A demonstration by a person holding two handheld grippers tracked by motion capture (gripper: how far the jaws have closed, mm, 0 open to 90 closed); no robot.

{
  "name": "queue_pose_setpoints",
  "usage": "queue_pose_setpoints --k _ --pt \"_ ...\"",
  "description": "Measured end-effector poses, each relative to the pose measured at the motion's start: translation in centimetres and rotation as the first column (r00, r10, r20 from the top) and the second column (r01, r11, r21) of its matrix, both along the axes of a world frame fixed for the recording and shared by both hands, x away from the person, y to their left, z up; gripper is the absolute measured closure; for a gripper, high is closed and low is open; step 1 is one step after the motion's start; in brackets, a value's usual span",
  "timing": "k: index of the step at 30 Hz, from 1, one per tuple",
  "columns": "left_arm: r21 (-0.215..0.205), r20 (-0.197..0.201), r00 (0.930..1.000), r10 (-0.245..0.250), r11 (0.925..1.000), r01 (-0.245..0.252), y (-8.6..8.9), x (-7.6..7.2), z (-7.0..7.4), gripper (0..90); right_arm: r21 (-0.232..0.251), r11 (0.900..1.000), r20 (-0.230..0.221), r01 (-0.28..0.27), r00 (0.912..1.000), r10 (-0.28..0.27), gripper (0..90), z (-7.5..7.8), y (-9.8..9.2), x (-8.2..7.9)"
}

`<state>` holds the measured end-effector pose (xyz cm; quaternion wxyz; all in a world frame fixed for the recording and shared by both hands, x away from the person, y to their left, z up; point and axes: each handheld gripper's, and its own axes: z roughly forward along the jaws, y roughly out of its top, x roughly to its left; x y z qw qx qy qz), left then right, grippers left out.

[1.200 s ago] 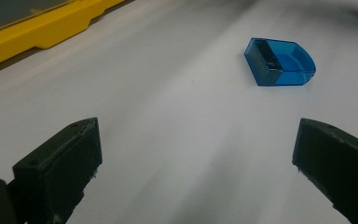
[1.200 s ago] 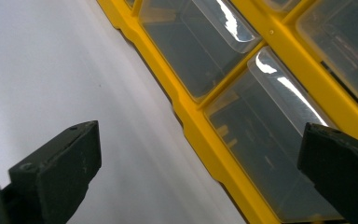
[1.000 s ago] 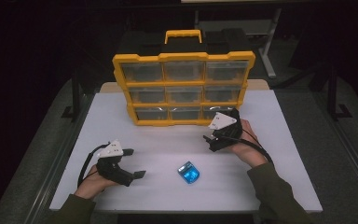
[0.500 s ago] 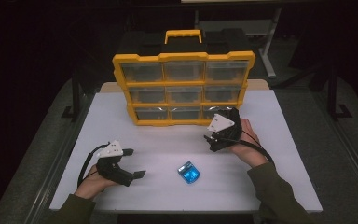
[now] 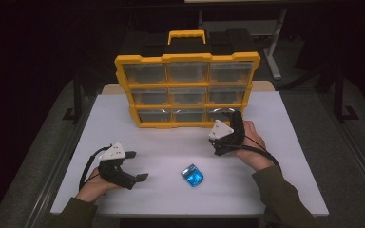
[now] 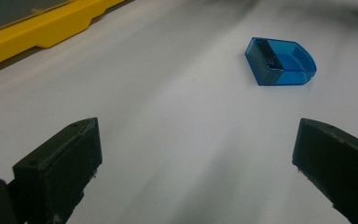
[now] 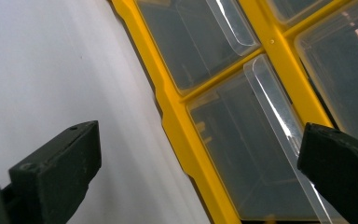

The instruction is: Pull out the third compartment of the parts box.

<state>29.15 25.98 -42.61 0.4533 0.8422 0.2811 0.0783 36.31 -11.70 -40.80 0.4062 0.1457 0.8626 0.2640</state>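
Blue piece (image 5: 192, 174): one, translucent, rounded end, lying flat.
Organizer (image 5: 187, 90): one, yellow frame, nine clear drawers.
Your left gripper (image 5: 136, 166): jaws spread, empty.
Your right gripper (image 5: 230, 116): jaws spread, empty.

The white surface (image 5: 123, 118) sits lit in the middle of the frame, while everything around it falls into deep shadow. Grey floor (image 5: 33, 156) shows to the lower left and lower right of the frame, and a dark metal rail (image 5: 71, 152) runs along the surface's left edge with a dark post (image 5: 77, 92) standing near its upper left corner. At the upper right of the frame a pale table leg (image 5: 273, 52) slants down to the floor.
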Motion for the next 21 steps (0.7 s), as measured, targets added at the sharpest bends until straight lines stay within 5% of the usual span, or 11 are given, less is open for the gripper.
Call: queue_pose_setpoints --k 21 --pt "0.016 0.004 1.0 -0.003 0.9999 0.003 0.01 0.04 -0.02 1.2 -0.151 0.988 0.1 -0.017 0.9945 0.032 0.0 -0.45 0.57 -0.22"
